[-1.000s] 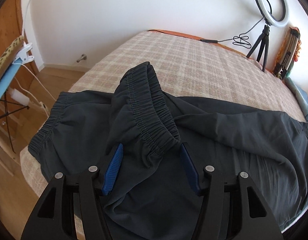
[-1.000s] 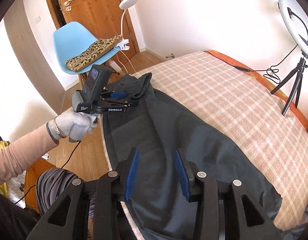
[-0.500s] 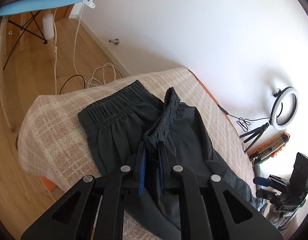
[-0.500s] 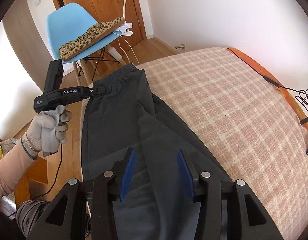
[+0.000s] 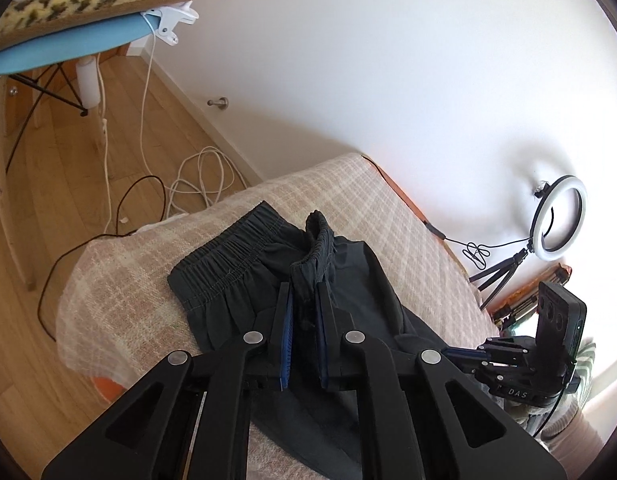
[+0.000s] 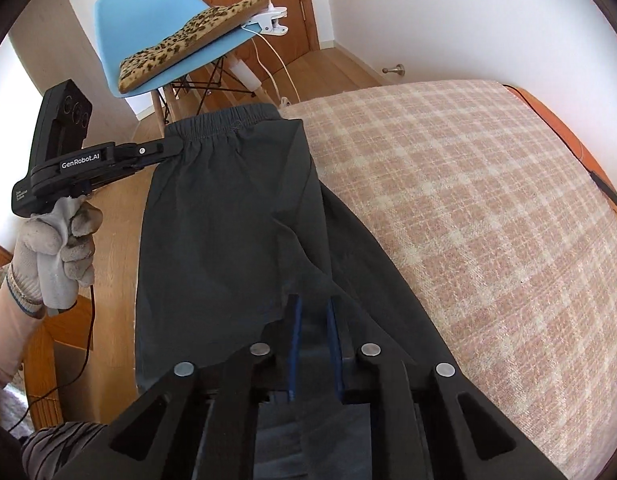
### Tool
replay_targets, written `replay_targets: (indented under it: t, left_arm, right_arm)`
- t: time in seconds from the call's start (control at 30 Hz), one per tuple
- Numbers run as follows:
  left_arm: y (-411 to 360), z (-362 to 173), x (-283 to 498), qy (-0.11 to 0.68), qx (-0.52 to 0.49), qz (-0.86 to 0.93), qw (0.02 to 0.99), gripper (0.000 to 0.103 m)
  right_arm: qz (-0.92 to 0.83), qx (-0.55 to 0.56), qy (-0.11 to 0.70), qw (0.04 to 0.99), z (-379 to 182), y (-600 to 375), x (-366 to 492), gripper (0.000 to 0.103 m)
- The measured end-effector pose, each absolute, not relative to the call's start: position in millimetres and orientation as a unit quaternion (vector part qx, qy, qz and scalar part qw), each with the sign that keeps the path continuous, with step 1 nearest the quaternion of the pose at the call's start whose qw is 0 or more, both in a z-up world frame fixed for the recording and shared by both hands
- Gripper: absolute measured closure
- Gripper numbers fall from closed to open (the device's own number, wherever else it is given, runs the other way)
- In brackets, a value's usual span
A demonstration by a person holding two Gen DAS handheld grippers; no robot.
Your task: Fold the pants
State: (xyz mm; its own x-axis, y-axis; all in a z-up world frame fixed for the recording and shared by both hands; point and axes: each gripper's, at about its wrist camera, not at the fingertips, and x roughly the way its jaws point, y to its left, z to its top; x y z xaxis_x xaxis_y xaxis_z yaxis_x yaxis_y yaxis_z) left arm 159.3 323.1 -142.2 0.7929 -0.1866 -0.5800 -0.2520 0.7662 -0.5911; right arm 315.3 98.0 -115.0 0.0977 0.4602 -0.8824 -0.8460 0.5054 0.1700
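Dark grey pants (image 6: 228,220) lie lengthwise along the near edge of the plaid-covered bed (image 6: 468,200), the elastic waistband (image 6: 224,122) at the far end. My left gripper (image 5: 304,294) is shut on a bunched-up fold of the waistband (image 5: 316,240), which stands up between the blue pads. From the right wrist view, the left gripper (image 6: 174,147) sits at the waistband's left corner, held by a gloved hand (image 6: 56,248). My right gripper (image 6: 313,306) is pressed down onto the pants lower along the leg, its jaws shut with dark fabric pinched between them.
A blue chair (image 6: 168,40) with a leopard-print cushion (image 6: 196,36) and a clip lamp stands beyond the bed's end. Cables (image 5: 196,176) lie on the wooden floor. A ring light on a tripod (image 5: 556,220) stands at the bed's far side by the white wall.
The left gripper closed on the waistband fold, rolled and drew back toward the bed's end. The right gripper dropped onto the pant leg and closed from open.
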Motion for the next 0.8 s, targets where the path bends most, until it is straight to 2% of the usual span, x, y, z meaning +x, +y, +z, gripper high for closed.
replay_targets:
  t: [0.03, 0.13, 0.33, 0.43, 0.47, 0.5, 0.53, 0.67, 0.8]
  left_arm:
    - [326, -140, 157, 0.319, -0.338, 0.023, 0.885, 0.095]
    - [335, -140, 152, 0.32, -0.318, 0.048, 0.891, 0.095]
    - [351, -175, 147, 0.35, -0.337, 0.077, 0.871, 0.095]
    - [355, -179, 145, 0.357, -0.347, 0.079, 0.864, 0.087]
    - [356, -178, 145, 0.361, -0.348, 0.082, 0.861, 0.08]
    - [356, -175, 145, 0.364, -0.347, 0.084, 0.861, 0.077]
    - [357, -171, 144, 0.366, -0.342, 0.085, 0.862, 0.075]
    - [348, -145, 141, 0.366, -0.312, 0.076, 0.873, 0.075]
    - [327, -110, 144, 0.361, -0.278, 0.041, 0.889, 0.075]
  right_arm:
    - [0.457, -0.195, 0.491, 0.715, -114, 99, 317, 0.103]
    - [0.444, -0.198, 0.483, 0.728, -111, 103, 323, 0.103]
    - [0.404, -0.185, 0.477, 0.758, -116, 112, 340, 0.103]
    - [0.405, -0.171, 0.488, 0.754, -117, 110, 342, 0.099]
    - [0.4, -0.176, 0.485, 0.758, -116, 108, 339, 0.095]
    - [0.397, -0.179, 0.481, 0.761, -113, 105, 337, 0.078]
    - [0.394, -0.177, 0.478, 0.765, -109, 100, 334, 0.065]
    - [0.387, -0.135, 0.466, 0.784, -86, 66, 319, 0.064]
    - [0.366, -0.096, 0.447, 0.81, -62, 21, 292, 0.042]
